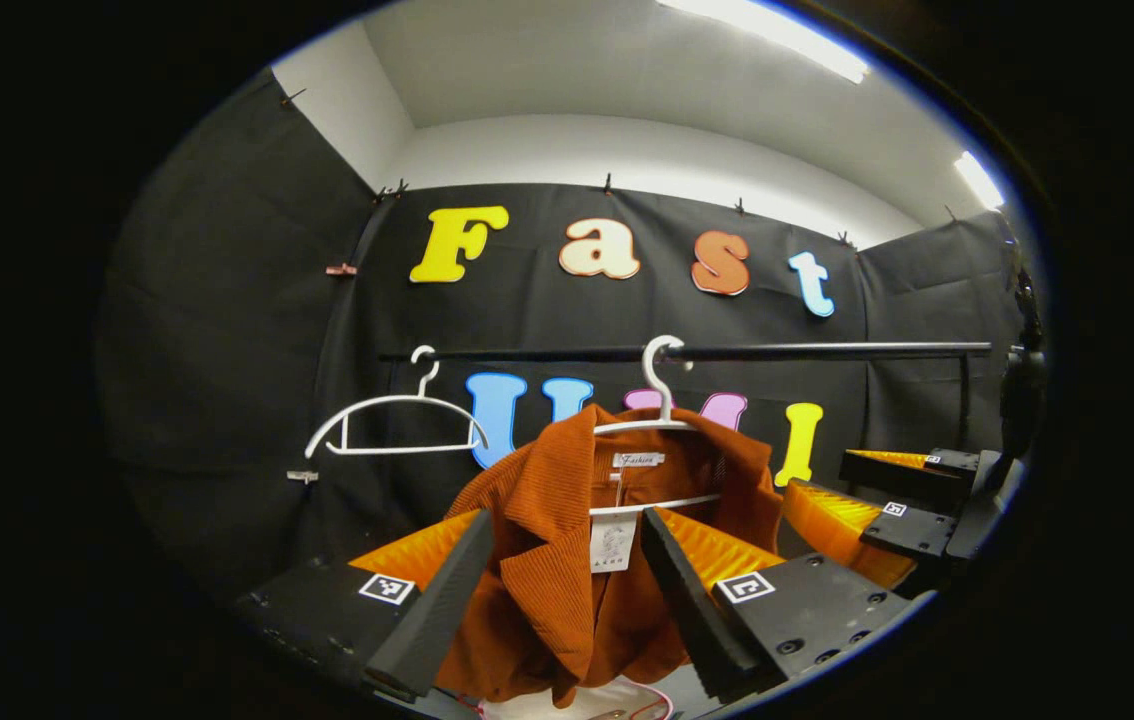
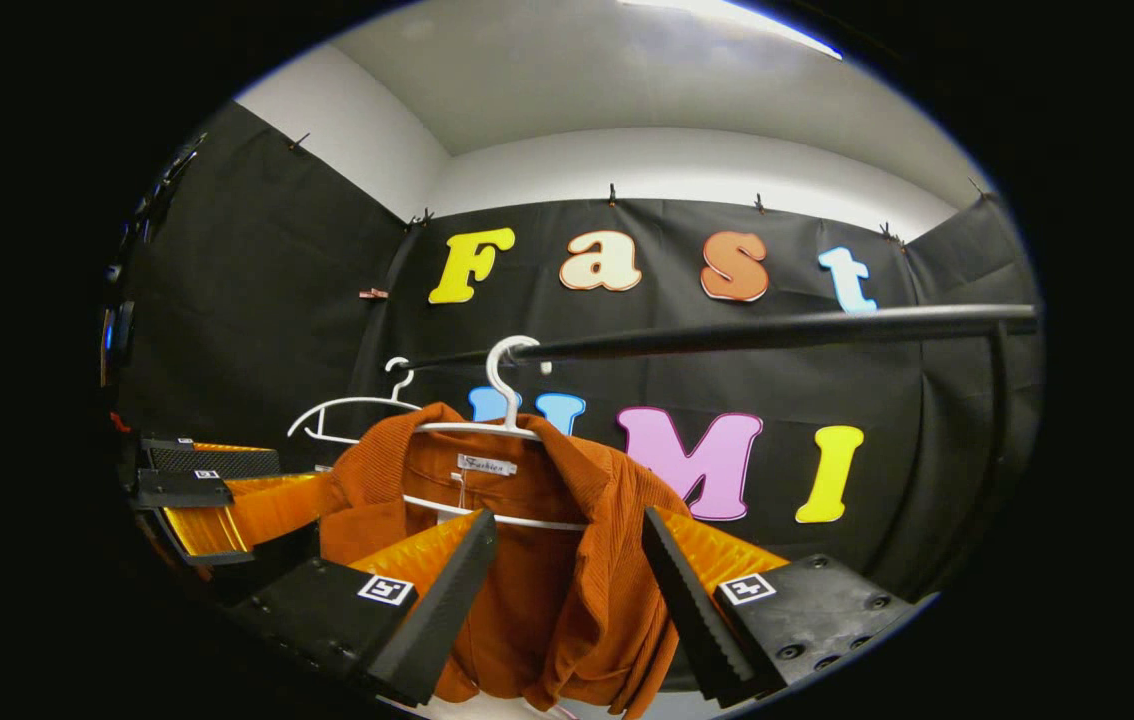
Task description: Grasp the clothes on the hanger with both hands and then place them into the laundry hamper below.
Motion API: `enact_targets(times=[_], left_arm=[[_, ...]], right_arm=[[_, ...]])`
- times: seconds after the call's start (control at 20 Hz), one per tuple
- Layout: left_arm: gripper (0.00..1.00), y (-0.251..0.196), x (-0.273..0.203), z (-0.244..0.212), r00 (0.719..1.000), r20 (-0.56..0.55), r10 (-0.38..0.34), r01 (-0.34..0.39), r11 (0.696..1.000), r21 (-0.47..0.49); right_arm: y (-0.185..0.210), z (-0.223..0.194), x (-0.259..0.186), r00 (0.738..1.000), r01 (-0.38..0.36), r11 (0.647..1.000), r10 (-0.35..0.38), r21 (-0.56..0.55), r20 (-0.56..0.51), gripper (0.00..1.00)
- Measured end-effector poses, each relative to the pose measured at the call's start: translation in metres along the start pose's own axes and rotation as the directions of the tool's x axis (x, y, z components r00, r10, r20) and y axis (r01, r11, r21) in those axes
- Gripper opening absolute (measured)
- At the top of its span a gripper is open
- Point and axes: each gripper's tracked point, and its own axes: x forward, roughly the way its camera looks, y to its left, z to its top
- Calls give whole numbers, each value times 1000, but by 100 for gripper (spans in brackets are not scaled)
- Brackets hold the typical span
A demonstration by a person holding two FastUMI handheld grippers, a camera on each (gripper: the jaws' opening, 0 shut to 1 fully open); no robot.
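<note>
Rust-orange ribbed jacket [image 1: 547, 570] hanging open-fronted on a white hanger [image 1: 662, 425], whose hook sits over a dark horizontal rail [image 1: 827, 351]. A white neck label and a paper tag hang inside the collar; the lapels fold outward and the hem droops in loose folds. Directly below the hem, a pale rounded edge with a pinkish line, possibly the laundry hamper [image 1: 627, 700], though too little is visible to be sure.

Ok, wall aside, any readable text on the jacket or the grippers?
Neck label in the orange jacket: small script, too blurred to read.
Hang tag below it: print too small to read.
Square markers on the left gripper: patterns, no words.
</note>
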Motion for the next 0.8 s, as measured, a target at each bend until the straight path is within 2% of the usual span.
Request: enact_targets(times=[0.1,0.2,0.4,0.65,0.8], left_arm=[[94,-1,20,-13,1000,1,23,-23,1000,12],[94,-5,35,-21,999,5,34,-35,999,39],[94,0,60,-37,994,-11,111,-110,990,86],[94,1,83,-57,988,-50,145,-143,989,36],[92,10,90,-58,979,-28,201,-200,980,20]], right_arm=[[-3,-19,20,999,-34,999,35,30,-32,95],[-14,-34,40,998,-37,999,39,30,-54,94],[-12,-63,60,990,-75,996,80,48,-116,95],[-13,-85,78,986,-73,995,81,64,-148,95],[-17,-87,91,987,-64,995,74,75,-146,95]])
